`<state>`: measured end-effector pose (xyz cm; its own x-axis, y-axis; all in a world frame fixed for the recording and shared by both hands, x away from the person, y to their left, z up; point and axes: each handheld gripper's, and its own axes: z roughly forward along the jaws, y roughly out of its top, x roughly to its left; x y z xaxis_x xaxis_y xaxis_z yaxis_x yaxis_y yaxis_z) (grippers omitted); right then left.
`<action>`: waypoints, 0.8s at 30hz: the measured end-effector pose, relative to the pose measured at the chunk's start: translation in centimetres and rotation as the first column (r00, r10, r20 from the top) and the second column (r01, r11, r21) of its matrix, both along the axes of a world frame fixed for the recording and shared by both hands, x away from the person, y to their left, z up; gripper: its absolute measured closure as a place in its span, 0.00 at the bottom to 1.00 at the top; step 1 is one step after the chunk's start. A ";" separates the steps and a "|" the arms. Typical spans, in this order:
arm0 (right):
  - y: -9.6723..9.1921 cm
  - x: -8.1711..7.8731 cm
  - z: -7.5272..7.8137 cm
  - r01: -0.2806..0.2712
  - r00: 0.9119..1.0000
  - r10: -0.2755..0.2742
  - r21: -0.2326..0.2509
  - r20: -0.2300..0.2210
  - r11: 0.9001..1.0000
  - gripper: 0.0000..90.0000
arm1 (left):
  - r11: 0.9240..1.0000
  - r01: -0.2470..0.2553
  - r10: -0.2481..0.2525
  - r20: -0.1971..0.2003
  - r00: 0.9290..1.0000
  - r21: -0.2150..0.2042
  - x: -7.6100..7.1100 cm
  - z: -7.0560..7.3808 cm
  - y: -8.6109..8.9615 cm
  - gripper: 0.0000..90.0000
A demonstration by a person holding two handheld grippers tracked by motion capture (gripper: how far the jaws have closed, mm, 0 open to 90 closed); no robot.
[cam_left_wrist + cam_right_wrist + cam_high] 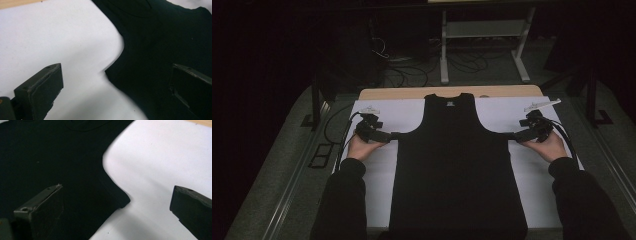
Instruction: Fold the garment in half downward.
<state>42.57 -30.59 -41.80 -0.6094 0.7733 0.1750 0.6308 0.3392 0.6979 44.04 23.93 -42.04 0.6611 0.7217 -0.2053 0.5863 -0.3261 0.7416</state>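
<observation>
Folding: not yet begun
Vest (pixel 458 160): laid flat on white sheet (pixel 397 112), counter
Left gripper (pixel 393 135): spread, at armpit corner
Right gripper (pixel 511 135): spread, opposite corner, nothing pinched

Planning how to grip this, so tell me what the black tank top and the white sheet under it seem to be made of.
The black tank top looks like soft matte knit fabric, probably cotton: it lies limp with curved hemmed armholes. The white sheet looks like smooth paper or thin plastic: flat, faintly glossy, unwrinkled; which one is unclear.
</observation>
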 end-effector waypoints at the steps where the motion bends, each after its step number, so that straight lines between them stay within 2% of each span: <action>1: 0.1 0.0 -0.1 -0.001 1.000 0.001 -0.004 -0.003 1.000 0.00 | 1.000 0.002 -0.002 -0.002 1.000 0.002 0.0 -0.1 -0.1 0.00; 9: 0.5 0.3 -0.9 -0.015 1.000 0.015 -0.014 -0.026 1.000 0.00 | 1.000 0.017 -0.018 -0.037 0.999 -0.016 0.3 -1.1 -0.8 0.00; 13: 0.4 0.3 -1.1 -0.021 0.999 0.020 -0.011 -0.033 1.000 0.02 | 1.000 0.025 -0.026 -0.045 0.999 -0.012 0.4 -1.5 -1.2 0.00; 16: 0.3 0.3 -1.4 -0.030 0.999 0.030 -0.002 -0.042 1.000 0.06 | 0.999 0.028 -0.028 -0.047 0.998 -0.016 0.5 -1.7 -1.4 0.00; 19: 0.5 0.4 -1.8 -0.053 0.997 0.052 -0.014 -0.064 0.998 0.11 | 0.999 0.032 -0.033 -0.059 0.998 -0.012 0.6 -2.1 -1.6 0.00; 22: 0.6 0.4 -2.0 -0.062 0.996 0.061 -0.020 -0.064 0.998 0.15 | 0.999 0.031 -0.032 -0.065 0.997 -0.011 0.6 -2.3 -1.7 0.00; 24: 0.7 0.4 -2.1 -0.057 0.996 0.056 -0.025 -0.064 0.998 0.16 | 0.999 0.033 -0.032 -0.068 0.997 0.012 0.6 -2.5 -1.9 0.00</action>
